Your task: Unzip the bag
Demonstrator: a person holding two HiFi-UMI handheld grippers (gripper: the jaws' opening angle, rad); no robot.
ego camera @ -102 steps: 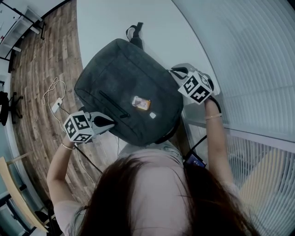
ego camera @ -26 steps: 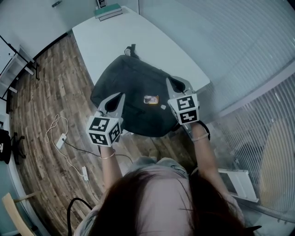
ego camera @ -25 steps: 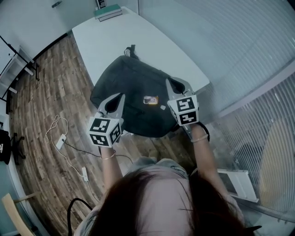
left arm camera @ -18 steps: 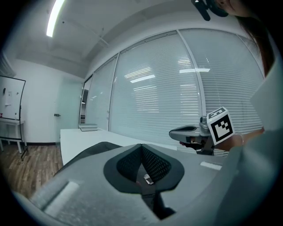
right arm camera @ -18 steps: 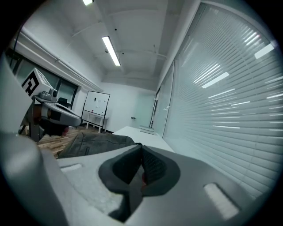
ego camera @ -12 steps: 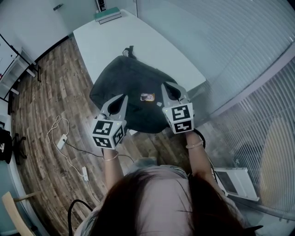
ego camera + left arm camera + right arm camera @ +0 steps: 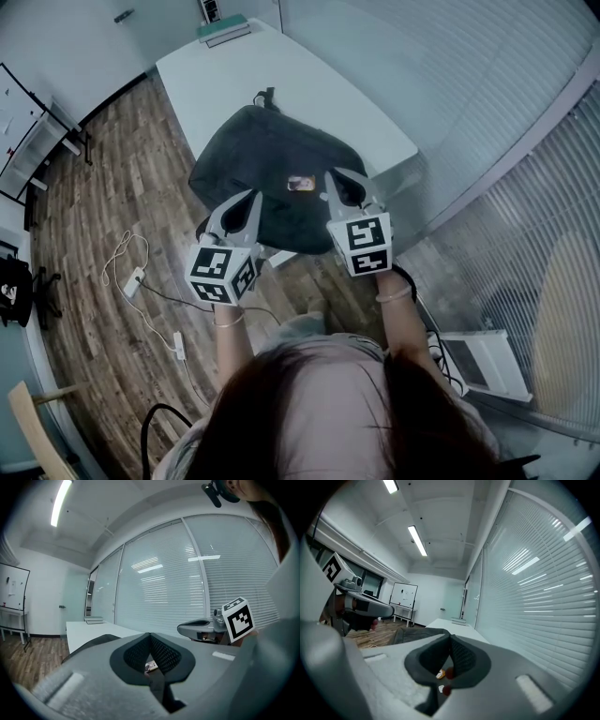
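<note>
well, left gripper (image 7: 255, 193) and right gripper (image 7: 329, 174) closed, empty, near bag (image 7: 261, 152); cable (image 7: 120, 255) on floor (image 7: 89, 187).

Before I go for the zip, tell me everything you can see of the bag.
The bag is dark grey, soft fabric, rounded in outline, lying flat on the near end of the white table. A small orange patch sits on its upper face, and a dark strap pokes out at its far end. Its zip cannot be made out. The left gripper and right gripper, both shut and empty, hover near it without apparently touching.
</note>
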